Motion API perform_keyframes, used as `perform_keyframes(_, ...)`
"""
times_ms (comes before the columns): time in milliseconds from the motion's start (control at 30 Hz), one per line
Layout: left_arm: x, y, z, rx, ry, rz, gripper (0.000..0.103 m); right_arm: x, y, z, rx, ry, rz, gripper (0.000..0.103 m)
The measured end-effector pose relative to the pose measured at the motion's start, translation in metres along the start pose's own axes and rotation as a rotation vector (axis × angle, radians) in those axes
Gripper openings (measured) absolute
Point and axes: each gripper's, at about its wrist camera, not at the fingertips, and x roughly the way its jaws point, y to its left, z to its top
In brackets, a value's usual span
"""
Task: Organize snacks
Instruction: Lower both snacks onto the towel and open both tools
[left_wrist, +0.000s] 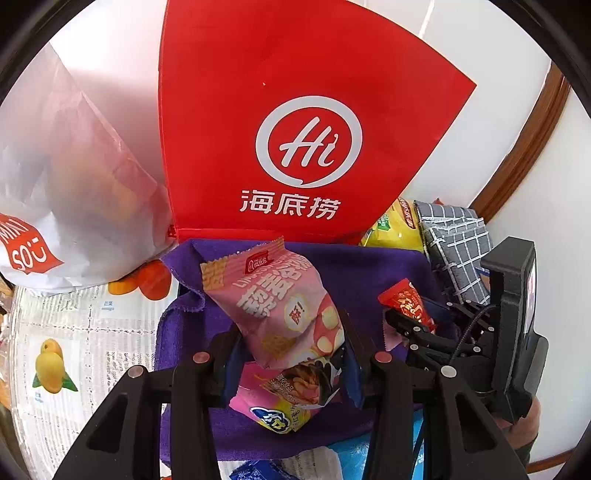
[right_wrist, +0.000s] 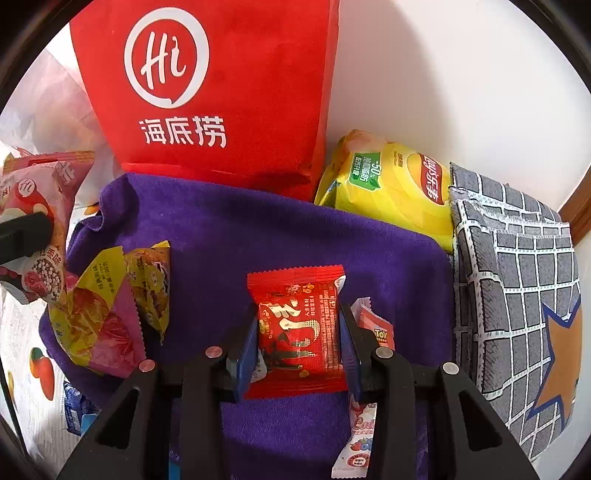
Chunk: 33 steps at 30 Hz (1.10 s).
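Observation:
My left gripper is shut on a pink snack bag, held above the purple cloth; the bag also shows at the left of the right wrist view. My right gripper is shut on a small red snack packet over the purple cloth; the packet and right gripper show at the right of the left wrist view. A pink and yellow packet lies under the left gripper. A crumpled yellow and pink packet lies on the cloth's left.
A red Haidilao bag stands behind the cloth against the white wall. A white Miniso bag stands at left. A yellow chip bag and a grey checked pouch lie at right. Small candy packets lie near the right gripper.

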Motion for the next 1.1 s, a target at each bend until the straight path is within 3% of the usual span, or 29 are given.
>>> perform_keyframes(333, -0.01, 0.003, 0.002, -0.016, -0.02, -0.023, 0.042, -0.036, -0.004, 0.005, 0.015, -0.08, 0.007, 0.049)
perform_keyframes(733, 0.028, -0.015, -0.009, 0.014, 0.099, -0.011, 0.042, -0.069, -0.018, 0.005, 0.07, -0.163, 0.022, 0.05)
perform_keyframes(967, 0.03, -0.015, -0.01, 0.018, 0.106, 0.016, 0.043, -0.072, -0.013, 0.007, 0.072, -0.172, 0.04, 0.05)
perform_keyframes(1100, 0.028, -0.013, -0.008, -0.003, 0.12, -0.006, 0.06, -0.083, -0.011, 0.007, 0.071, -0.221, 0.053, 0.051)
